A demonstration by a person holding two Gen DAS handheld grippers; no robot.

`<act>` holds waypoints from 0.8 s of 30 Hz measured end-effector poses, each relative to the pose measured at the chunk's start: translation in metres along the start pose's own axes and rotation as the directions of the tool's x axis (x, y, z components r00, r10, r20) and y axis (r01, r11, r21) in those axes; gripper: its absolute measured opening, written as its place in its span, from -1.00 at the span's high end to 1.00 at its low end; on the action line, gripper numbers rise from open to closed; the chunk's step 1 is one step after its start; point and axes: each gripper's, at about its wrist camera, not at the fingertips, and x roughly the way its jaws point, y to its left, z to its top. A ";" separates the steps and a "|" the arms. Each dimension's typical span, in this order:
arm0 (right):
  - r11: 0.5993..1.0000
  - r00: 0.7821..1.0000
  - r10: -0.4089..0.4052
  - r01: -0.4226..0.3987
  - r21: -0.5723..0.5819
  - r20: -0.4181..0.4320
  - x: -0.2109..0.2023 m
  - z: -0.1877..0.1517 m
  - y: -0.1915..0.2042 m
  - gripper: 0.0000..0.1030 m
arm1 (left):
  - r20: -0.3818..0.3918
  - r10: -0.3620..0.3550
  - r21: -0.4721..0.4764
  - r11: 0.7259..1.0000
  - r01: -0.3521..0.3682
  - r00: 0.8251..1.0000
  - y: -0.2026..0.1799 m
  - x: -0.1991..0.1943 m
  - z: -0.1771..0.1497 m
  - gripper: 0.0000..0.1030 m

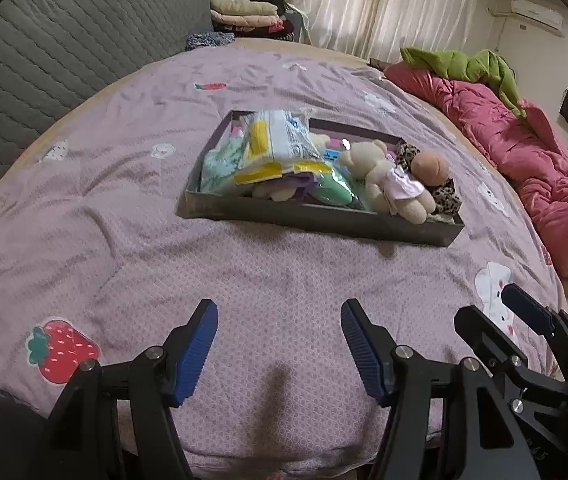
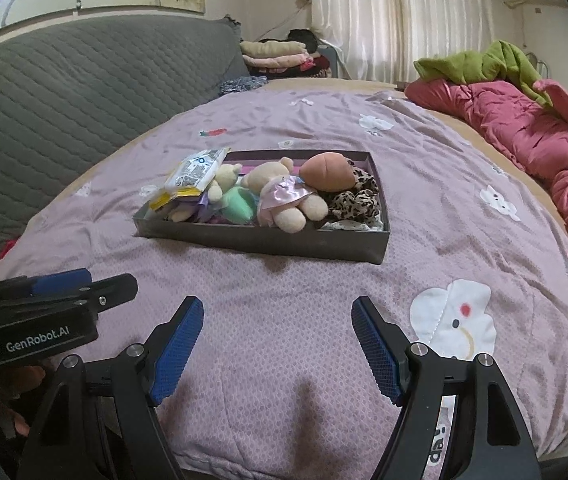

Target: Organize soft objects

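Hovering above the lilac quilt (image 1: 132,208), the left gripper (image 1: 280,308) is seen with its jaws spread and nothing between them; the right gripper (image 2: 278,304) is likewise spread and empty. Well ahead of both, a shallow dark box (image 1: 323,222) is set on the quilt, filled with soft things. A cream teddy bear in a pink dress (image 1: 387,178) is laid over a leopard-print cloth (image 1: 447,196), beside a peach plush ball (image 1: 429,166). A crinkled plastic packet (image 1: 276,140) is tilted over the box's far-left corner, so what lies beneath is largely hidden. A mint-green soft item (image 2: 238,206) is only partly seen and cannot be identified. At the right-wrist view's left edge, the left gripper's body is cut off.
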 end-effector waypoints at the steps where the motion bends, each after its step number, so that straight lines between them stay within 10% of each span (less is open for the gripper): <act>1: 1.000 1.000 0.003 -0.002 0.005 -0.002 0.001 0.000 -0.001 -0.51 | -0.005 0.001 0.004 1.000 -0.001 1.000 -0.001 0.002 -0.001 -0.24; 24: 1.000 1.000 -0.001 0.001 0.025 -0.030 0.008 -0.002 -0.005 -0.51 | -0.042 0.008 0.014 1.000 -0.007 0.999 -0.003 0.011 -0.007 -0.24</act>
